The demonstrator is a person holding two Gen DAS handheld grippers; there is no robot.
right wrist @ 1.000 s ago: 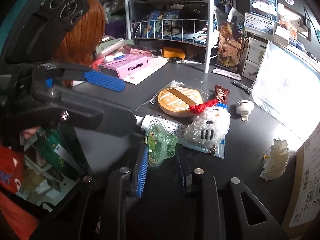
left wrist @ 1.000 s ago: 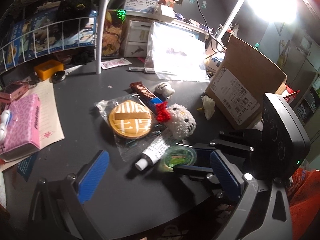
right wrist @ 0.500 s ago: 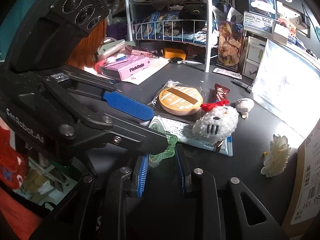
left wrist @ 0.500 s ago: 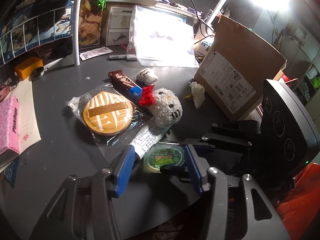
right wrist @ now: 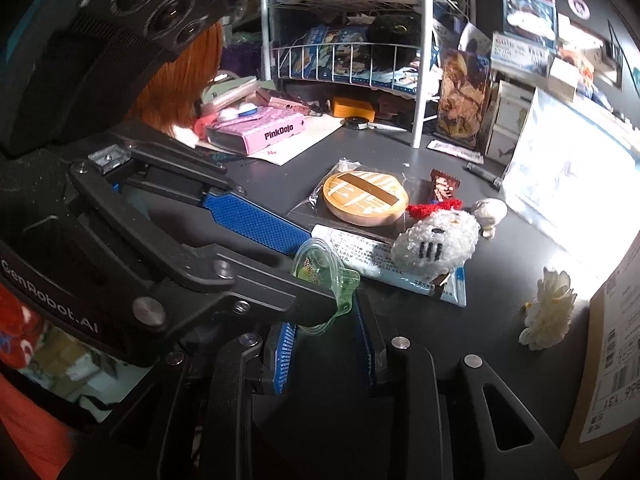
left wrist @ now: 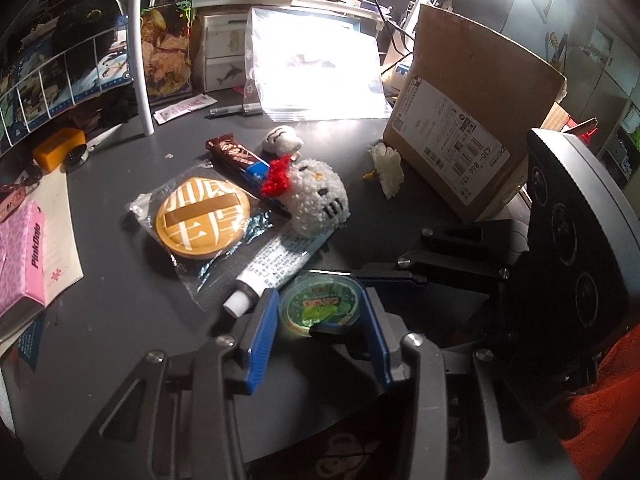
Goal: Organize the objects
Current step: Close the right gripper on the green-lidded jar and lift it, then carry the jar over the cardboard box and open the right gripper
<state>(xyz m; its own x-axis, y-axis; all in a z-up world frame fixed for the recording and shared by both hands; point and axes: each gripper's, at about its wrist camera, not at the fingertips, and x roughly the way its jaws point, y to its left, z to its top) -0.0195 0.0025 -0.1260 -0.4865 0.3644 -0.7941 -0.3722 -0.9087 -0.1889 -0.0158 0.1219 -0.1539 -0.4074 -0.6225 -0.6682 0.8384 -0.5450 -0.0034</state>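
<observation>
A small green jelly cup (left wrist: 320,304) with a printed lid is held just above the dark table (left wrist: 120,320), tilted on its side in the right wrist view (right wrist: 320,272). My left gripper (left wrist: 318,320) is closing, and its blue pads (left wrist: 262,332) touch the cup's rim on both sides. My right gripper (right wrist: 322,340) grips the cup's base from the opposite side, and its jaws are just starting to open with the cup still between them. Beyond the cup lie a white tube (left wrist: 280,264), a wrapped round cookie (left wrist: 202,216), a white plush cat (left wrist: 318,200) and a chocolate bar (left wrist: 236,156).
A cardboard box (left wrist: 472,128) stands at the right, with a white flower (left wrist: 388,168) beside it. A pink box (left wrist: 20,256) on paper lies at the left. A wire rack (right wrist: 352,40), small drawers and a bright plastic bag (left wrist: 316,68) line the back.
My left gripper has moved in and its jaws have gone from wide apart to closed around the jelly cup. The right gripper has kept still, holding the cup.
</observation>
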